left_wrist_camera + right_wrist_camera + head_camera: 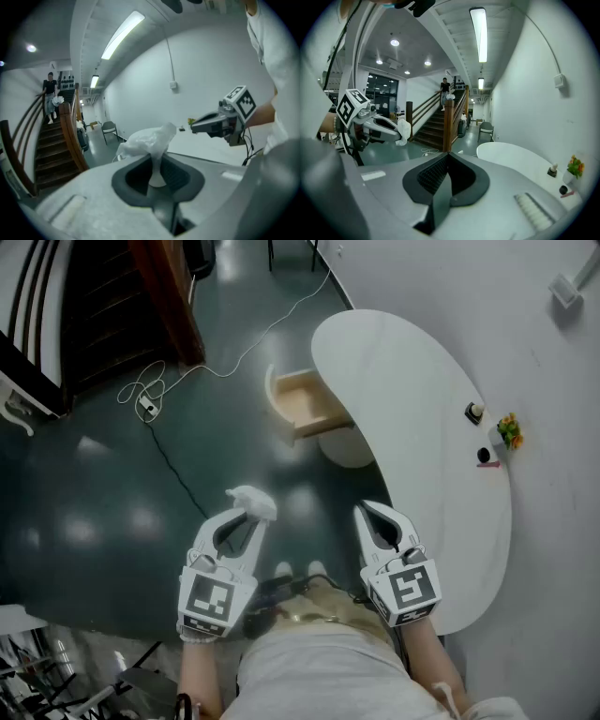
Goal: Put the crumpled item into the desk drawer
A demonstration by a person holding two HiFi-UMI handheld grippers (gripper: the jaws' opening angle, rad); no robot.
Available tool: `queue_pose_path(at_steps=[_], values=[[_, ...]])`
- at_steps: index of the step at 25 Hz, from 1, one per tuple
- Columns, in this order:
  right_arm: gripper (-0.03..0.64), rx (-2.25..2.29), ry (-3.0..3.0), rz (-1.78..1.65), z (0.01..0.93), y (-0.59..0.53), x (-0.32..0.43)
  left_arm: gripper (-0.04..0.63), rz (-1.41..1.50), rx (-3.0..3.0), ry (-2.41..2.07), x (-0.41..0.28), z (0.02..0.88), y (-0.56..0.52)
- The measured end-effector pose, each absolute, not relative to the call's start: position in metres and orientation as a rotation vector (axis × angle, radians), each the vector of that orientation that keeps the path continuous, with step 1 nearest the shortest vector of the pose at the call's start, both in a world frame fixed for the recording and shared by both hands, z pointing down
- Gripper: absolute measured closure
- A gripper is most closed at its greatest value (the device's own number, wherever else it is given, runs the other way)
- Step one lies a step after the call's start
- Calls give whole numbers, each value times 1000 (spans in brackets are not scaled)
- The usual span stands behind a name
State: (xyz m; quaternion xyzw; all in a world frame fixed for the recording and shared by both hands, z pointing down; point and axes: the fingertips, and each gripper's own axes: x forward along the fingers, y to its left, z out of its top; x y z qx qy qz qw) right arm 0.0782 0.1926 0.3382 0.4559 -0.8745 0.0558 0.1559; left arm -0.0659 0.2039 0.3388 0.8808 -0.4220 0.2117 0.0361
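Dark, glossy floor (pixel 94 512) spread below, a loose cable (pixel 147 409) snaking across it at the left. Left tongs (pixel 247 514) were pinching the crumpled item (pixel 251 501), a white wad, by a thin neck only, most of it billowing past the tips. That was the worry: a jolt on the way could have let it slide free onto the floor. Ahead, well apart, the desk drawer (pixel 305 404) stood open under the white table (pixel 422 399); a release too soon would likely have fallen short of it. Right tongs (pixel 364 512) hung pressed together, empty, beside the table's edge.
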Motion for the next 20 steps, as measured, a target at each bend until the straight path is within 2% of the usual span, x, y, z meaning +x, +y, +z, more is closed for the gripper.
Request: queue_pose_path(at_steps=[20], values=[[612, 1323, -2519, 185, 334, 181, 80, 548, 646, 2723, -1311, -63, 334, 190]])
